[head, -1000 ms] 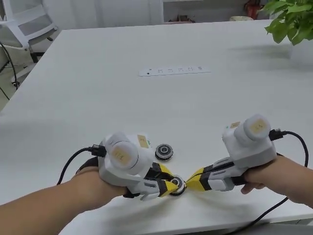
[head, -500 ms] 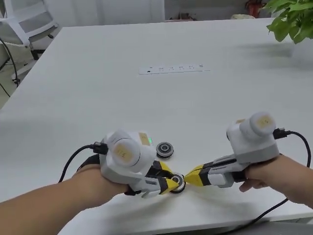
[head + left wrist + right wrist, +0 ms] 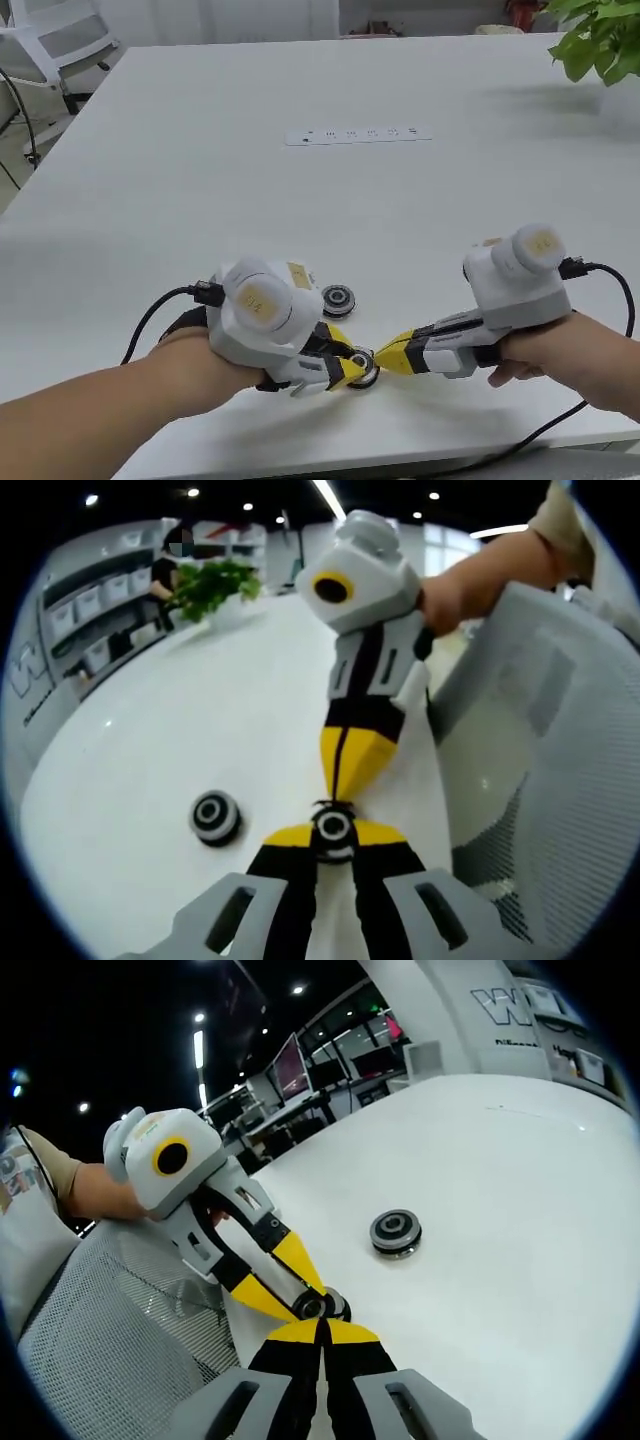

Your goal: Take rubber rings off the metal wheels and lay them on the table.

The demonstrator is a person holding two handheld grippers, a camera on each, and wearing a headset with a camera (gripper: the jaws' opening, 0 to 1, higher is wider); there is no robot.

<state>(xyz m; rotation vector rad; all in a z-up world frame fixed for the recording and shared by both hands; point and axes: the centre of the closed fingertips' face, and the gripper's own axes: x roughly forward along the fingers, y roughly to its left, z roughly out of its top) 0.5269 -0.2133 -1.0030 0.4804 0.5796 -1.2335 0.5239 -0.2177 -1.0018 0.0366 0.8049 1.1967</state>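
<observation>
Since both grippers meet at the near edge of the white table (image 3: 400, 220), the work sits close to the person, a little left of centre. The left gripper (image 3: 345, 370) has its jaws part-way closed on a small metal wheel (image 3: 362, 368), clamping it from either side, and the wheel's axle seems to point roughly at the right gripper (image 3: 392, 360). That one comes in from the right, jaws drawn together to a point, tip touching the wheel. Whether it pinches the black rubber ring (image 3: 333, 810) I cannot tell. Any pull would likely run rightward, away from the left gripper. A second wheel (image 3: 338, 298) lies flat just beyond the left gripper, dark-rimmed.
</observation>
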